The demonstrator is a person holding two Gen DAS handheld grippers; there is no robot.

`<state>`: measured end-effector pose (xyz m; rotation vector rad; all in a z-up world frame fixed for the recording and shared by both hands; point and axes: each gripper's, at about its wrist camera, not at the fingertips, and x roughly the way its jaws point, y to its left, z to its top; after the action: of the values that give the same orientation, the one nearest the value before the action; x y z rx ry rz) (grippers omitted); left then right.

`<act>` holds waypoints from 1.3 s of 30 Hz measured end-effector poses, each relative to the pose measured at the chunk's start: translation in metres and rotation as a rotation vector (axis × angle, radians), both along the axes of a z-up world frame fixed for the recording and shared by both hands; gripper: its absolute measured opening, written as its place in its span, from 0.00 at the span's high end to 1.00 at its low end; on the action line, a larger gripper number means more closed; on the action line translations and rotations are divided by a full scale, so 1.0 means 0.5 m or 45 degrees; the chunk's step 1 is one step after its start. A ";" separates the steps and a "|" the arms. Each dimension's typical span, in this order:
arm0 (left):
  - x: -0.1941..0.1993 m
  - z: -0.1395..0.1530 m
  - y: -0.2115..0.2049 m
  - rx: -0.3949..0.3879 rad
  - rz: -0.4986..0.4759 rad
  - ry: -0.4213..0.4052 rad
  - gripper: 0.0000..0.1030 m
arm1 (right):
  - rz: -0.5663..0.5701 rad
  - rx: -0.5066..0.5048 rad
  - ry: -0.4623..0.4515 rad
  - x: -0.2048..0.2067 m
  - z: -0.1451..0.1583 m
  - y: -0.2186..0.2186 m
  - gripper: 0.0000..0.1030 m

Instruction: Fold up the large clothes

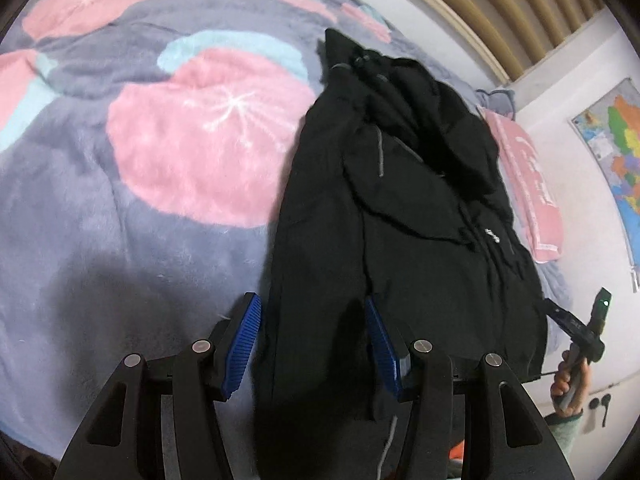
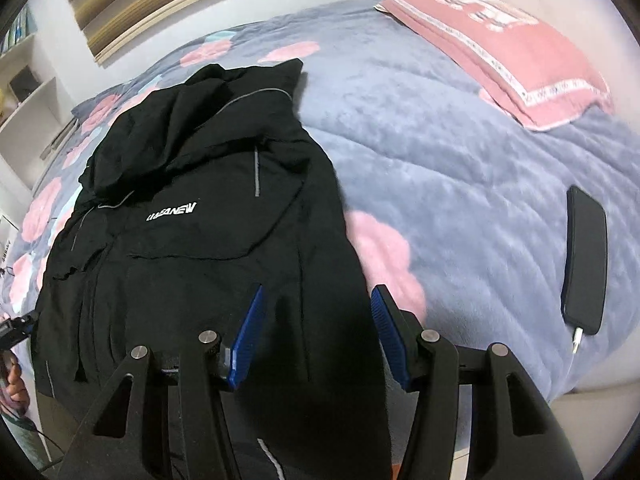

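A black jacket [image 1: 400, 220] with grey piping and a white logo lies on the bed, sleeves folded in over its front. It also shows in the right wrist view [image 2: 200, 240]. My left gripper [image 1: 312, 308] is open above the jacket's lower left edge, holding nothing. My right gripper [image 2: 316, 300] is open above the jacket's lower right edge, holding nothing. The right gripper [image 1: 580, 328] also shows, hand-held, at the jacket's right side in the left wrist view. The jacket's hem hangs over the bed's near edge.
The bed is covered by a grey fleece blanket [image 1: 120, 220] with pink and teal shapes. A pink pillow [image 2: 500, 48] lies at the head. A black phone [image 2: 584, 260] with a cable lies at the right edge. A map [image 1: 616, 152] hangs on the wall.
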<state>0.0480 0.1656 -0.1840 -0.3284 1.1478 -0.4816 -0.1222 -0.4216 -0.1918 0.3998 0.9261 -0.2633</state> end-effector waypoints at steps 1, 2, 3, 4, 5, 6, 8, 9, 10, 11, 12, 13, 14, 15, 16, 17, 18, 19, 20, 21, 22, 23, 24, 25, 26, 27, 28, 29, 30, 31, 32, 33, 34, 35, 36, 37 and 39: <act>0.004 -0.007 -0.007 -0.019 -0.009 0.009 0.47 | -0.001 0.002 0.003 -0.002 -0.003 -0.002 0.43; 0.004 -0.009 -0.013 -0.031 -0.017 0.013 0.47 | -0.001 0.006 0.008 -0.004 -0.007 -0.006 0.43; 0.005 -0.010 -0.021 -0.042 -0.031 0.012 0.47 | 0.001 0.018 0.012 -0.007 -0.012 -0.011 0.43; 0.003 -0.007 -0.032 -0.048 -0.055 0.000 0.47 | 0.002 0.028 0.015 -0.008 -0.015 -0.014 0.43; -0.001 -0.001 -0.036 -0.061 -0.078 -0.008 0.47 | 0.006 0.046 0.021 -0.011 -0.021 -0.018 0.43; -0.004 0.005 -0.040 -0.085 -0.096 -0.013 0.47 | 0.012 0.058 0.024 -0.013 -0.024 -0.018 0.43; -0.015 0.027 -0.053 -0.184 -0.154 -0.049 0.47 | 0.032 0.068 0.036 -0.017 -0.035 -0.018 0.43; -0.018 0.036 -0.059 -0.204 -0.168 -0.067 0.47 | 0.044 0.073 0.040 -0.017 -0.040 -0.016 0.43; -0.020 0.046 -0.063 -0.220 -0.180 -0.089 0.47 | 0.050 0.084 0.041 -0.017 -0.044 -0.015 0.43; -0.018 0.051 -0.068 -0.236 -0.189 -0.098 0.47 | 0.056 0.106 0.043 -0.015 -0.051 -0.015 0.43; -0.014 0.050 -0.072 -0.249 -0.194 -0.092 0.47 | 0.057 0.128 0.047 -0.011 -0.058 -0.015 0.43; -0.006 0.042 -0.076 -0.256 -0.187 -0.072 0.47 | 0.056 0.137 0.049 -0.008 -0.062 -0.014 0.43; 0.000 0.032 -0.078 -0.249 -0.179 -0.049 0.47 | 0.067 0.153 0.048 -0.002 -0.066 -0.010 0.43; 0.007 0.018 -0.087 -0.223 -0.168 -0.023 0.47 | 0.084 0.162 0.050 0.002 -0.067 -0.004 0.43; 0.011 0.007 -0.096 -0.199 -0.165 -0.003 0.47 | 0.105 0.152 0.055 0.007 -0.063 0.006 0.50; 0.012 0.003 -0.103 -0.208 -0.173 0.005 0.47 | 0.146 0.157 0.045 0.013 -0.052 0.021 0.62; 0.010 0.008 -0.110 -0.238 -0.185 -0.002 0.47 | 0.190 0.184 0.002 0.014 -0.033 0.034 0.63; 0.005 0.021 -0.115 -0.280 -0.205 -0.023 0.47 | 0.219 0.206 -0.039 0.013 -0.017 0.042 0.63; -0.001 0.042 -0.120 -0.339 -0.232 -0.059 0.47 | 0.247 0.227 -0.083 0.012 0.001 0.051 0.63; -0.005 0.063 -0.123 -0.397 -0.257 -0.089 0.47 | 0.260 0.238 -0.105 0.014 0.014 0.058 0.63; -0.006 0.078 -0.124 -0.429 -0.267 -0.102 0.46 | 0.264 0.247 -0.110 0.016 0.018 0.061 0.63; -0.004 0.084 -0.124 -0.448 -0.268 -0.101 0.46 | 0.267 0.273 -0.105 0.020 0.014 0.062 0.63; -0.001 0.083 -0.124 -0.462 -0.266 -0.093 0.46 | 0.261 0.289 -0.092 0.021 0.005 0.061 0.63; 0.001 0.073 -0.122 -0.473 -0.255 -0.069 0.46 | 0.255 0.296 -0.081 0.019 -0.003 0.059 0.63; 0.000 0.063 -0.120 -0.469 -0.242 -0.045 0.46 | 0.241 0.302 -0.058 0.014 -0.018 0.059 0.63; -0.006 0.046 -0.117 -0.437 -0.226 -0.018 0.46 | 0.231 0.300 -0.033 0.006 -0.032 0.059 0.62; -0.017 0.033 -0.113 -0.408 -0.222 -0.005 0.46 | 0.225 0.300 -0.015 -0.004 -0.043 0.055 0.62; -0.031 0.021 -0.106 -0.387 -0.226 0.010 0.46 | 0.224 0.303 -0.003 -0.013 -0.049 0.056 0.62; -0.047 0.014 -0.100 -0.365 -0.226 0.017 0.46 | 0.225 0.308 0.012 -0.027 -0.056 0.056 0.61; -0.062 0.007 -0.092 -0.340 -0.226 0.028 0.46 | 0.227 0.310 0.020 -0.033 -0.059 0.054 0.60; -0.076 0.000 -0.086 -0.337 -0.237 0.045 0.46 | 0.234 0.310 0.033 -0.048 -0.062 0.057 0.58; -0.095 -0.004 -0.077 -0.340 -0.244 0.055 0.46 | 0.242 0.308 0.047 -0.062 -0.063 0.062 0.57; -0.112 -0.006 -0.068 -0.349 -0.247 0.062 0.46 | 0.248 0.308 0.053 -0.068 -0.062 0.064 0.56; -0.127 -0.005 -0.062 -0.369 -0.252 0.068 0.46 | 0.262 0.321 0.049 -0.084 -0.058 0.070 0.55; -0.136 -0.005 -0.056 -0.394 -0.261 0.073 0.45 | 0.284 0.363 0.033 -0.098 -0.053 0.077 0.55; -0.151 -0.003 -0.052 -0.456 -0.278 0.080 0.44 | 0.298 0.385 0.019 -0.103 -0.047 0.079 0.54; -0.166 0.001 -0.058 -0.542 -0.291 0.070 0.42 | 0.312 0.409 -0.052 -0.113 -0.025 0.089 0.54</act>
<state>-0.0349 0.1367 -0.1834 -0.5845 1.1365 -0.9273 -0.1788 -0.3770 -0.2042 0.5790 0.9691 0.1202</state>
